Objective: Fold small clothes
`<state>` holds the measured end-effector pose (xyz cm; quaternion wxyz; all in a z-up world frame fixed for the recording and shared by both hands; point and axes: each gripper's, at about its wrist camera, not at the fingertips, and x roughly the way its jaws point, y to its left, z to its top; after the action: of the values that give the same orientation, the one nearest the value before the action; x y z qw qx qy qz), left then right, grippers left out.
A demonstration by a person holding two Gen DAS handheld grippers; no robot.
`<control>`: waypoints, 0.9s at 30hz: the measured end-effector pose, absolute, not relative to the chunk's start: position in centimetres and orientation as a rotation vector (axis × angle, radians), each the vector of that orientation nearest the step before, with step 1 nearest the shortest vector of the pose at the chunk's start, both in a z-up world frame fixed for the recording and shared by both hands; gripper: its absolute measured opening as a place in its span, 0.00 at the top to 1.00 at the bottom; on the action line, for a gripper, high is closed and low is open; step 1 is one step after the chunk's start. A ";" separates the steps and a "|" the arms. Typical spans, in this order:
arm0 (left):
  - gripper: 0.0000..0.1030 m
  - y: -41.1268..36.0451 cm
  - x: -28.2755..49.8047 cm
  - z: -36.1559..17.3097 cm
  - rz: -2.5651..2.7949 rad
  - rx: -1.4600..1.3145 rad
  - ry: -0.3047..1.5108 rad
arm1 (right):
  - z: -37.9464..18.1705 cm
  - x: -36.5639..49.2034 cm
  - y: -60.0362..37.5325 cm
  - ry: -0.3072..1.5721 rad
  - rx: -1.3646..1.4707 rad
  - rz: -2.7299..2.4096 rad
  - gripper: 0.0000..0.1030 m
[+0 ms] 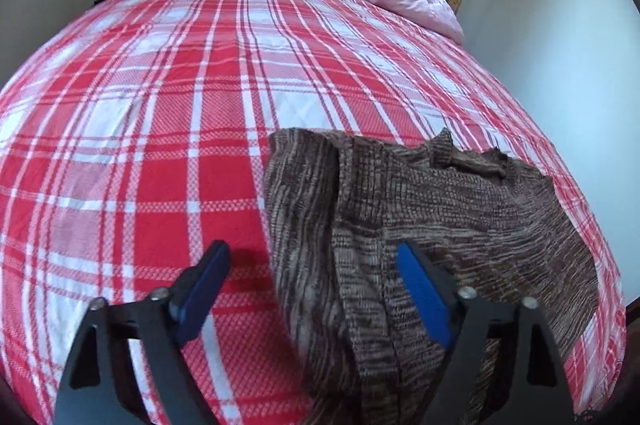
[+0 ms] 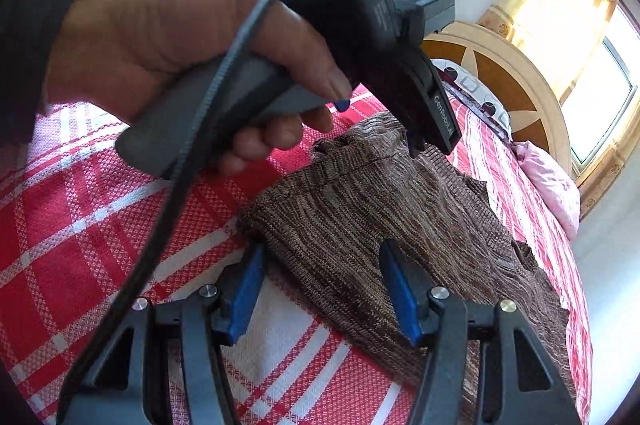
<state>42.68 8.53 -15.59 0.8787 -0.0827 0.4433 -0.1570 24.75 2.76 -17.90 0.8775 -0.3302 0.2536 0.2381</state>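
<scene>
Both the left tool [image 1: 312,271] and right tool [image 2: 322,267] stand apart over the brown knit garment [image 1: 420,209], gripping nothing.

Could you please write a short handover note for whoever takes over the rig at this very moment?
Left gripper: open, over the brown knit garment's left edge, gripping nothing.
Right gripper: open, jaws straddling the garment's near corner, pads not visibly pressing.
Garment lies partly folded on the plaid bedspread, one panel already lapped over.
Left: grasp the edges, finish the fold, flatten.
</scene>
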 end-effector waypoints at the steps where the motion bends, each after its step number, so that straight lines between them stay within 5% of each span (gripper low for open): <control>1: 0.21 8.4 42.8 -15.6 -0.329 -0.175 0.925 | -17.9 24.7 2.8 0.528 -0.690 0.496 0.43; 7: 0.51 7.6 43.1 -15.6 -0.387 -0.172 0.915 | -17.9 24.6 2.9 0.517 -0.700 0.490 0.46; 9: 0.74 7.7 42.9 -15.5 -0.410 -0.194 0.913 | -18.1 24.2 3.1 0.516 -0.707 0.500 0.55; 11: 0.85 8.2 42.8 -15.6 -0.438 -0.241 0.911 | -18.3 23.8 3.5 0.511 -0.727 0.507 0.70; 13: 0.86 8.6 42.7 -15.6 -0.436 -0.264 0.906 | -18.5 23.6 3.9 0.511 -0.749 0.510 0.81; 17: 0.87 9.5 42.4 -15.8 -0.442 -0.335 0.899 | -18.5 23.8 3.6 0.525 -0.729 0.516 0.88; 27: 0.88 10.5 41.6 -15.1 -0.449 -0.387 0.867 | -16.7 24.6 1.4 0.546 -0.592 0.596 0.92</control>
<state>41.65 10.52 -15.05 0.8654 -0.1848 0.4137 -0.2141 24.63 1.40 -16.65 0.8771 -0.2840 0.2618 0.2855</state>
